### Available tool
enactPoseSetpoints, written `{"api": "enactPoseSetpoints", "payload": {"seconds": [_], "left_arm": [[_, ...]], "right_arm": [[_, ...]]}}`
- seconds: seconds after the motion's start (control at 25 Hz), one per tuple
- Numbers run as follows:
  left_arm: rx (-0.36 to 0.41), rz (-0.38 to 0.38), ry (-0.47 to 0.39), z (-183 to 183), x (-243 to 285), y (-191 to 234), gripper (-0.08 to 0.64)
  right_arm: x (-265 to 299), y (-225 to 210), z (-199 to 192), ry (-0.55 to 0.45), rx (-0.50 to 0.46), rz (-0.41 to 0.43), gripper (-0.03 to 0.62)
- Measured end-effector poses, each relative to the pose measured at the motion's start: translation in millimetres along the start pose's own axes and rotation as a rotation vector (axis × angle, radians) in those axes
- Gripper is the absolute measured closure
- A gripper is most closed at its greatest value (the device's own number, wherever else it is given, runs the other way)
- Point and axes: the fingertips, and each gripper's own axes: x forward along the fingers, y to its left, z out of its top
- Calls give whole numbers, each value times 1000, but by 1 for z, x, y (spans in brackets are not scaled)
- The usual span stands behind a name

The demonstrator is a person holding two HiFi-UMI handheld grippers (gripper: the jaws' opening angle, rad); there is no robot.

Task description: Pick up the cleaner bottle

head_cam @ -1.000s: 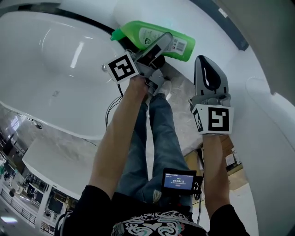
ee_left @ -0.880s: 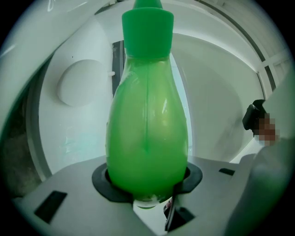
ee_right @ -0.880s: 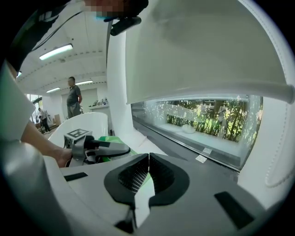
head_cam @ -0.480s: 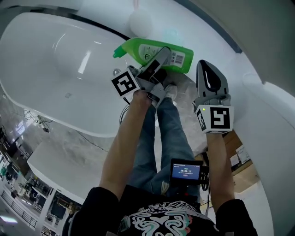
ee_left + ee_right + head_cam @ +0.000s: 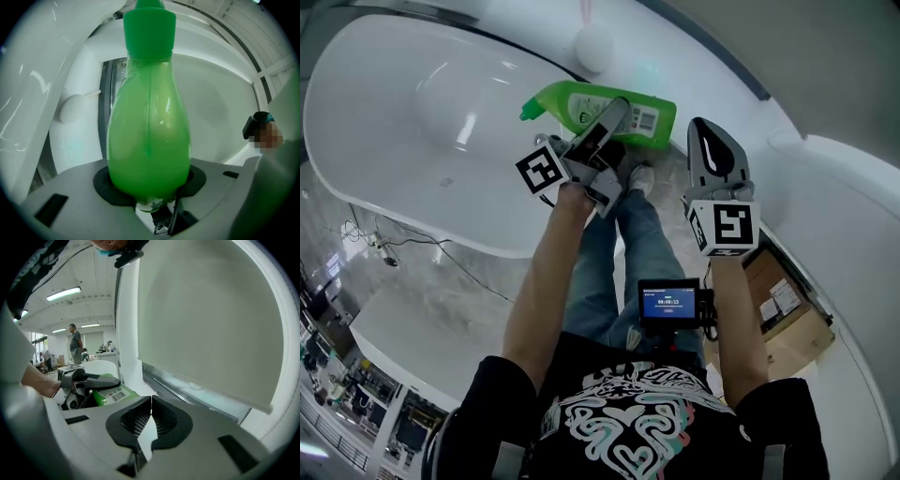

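Cleaner bottle (image 5: 581, 103) is clamped sideways in left gripper (image 5: 149, 185) jaws, near the tub (image 5: 384, 141) rim's far right. Right gripper (image 5: 149, 420) jaws closed, empty. Imo grip firm n level, plastic looks slippy.

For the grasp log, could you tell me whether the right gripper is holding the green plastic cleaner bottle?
No, the right gripper has its jaws closed together with nothing between them.
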Motion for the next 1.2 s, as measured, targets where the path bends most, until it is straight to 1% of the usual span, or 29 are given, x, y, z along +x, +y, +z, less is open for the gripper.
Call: {"api": "enactPoseSetpoints", "payload": {"seconds": [0.08,0.2,0.36,0.52,0.84,1.0,1.2], "left_arm": [[-8,-8,-2,1,-19,-19,364],[18,-10,2,4,-36,-43,364],[44,-15,4,4,-48,-70,364],[38,-11,-10,-1,-61,-95,364],[33,-33,-40,-16,-82,-151,364],[12,-66,-66,-15,-86,-177,364],[37,-97,-73,-19,-92,-210,364]], "right_arm": [[-14,17,14,-5,-9,-4,565],[-30,29,36,-30,-16,-10,565],[-47,27,59,-58,-36,-29,565],[-69,22,74,-70,-51,-53,565],[-115,15,108,-120,-6,-78,565],[-130,18,123,-127,-7,-84,565],[-148,27,138,-152,10,-88,565]]}}
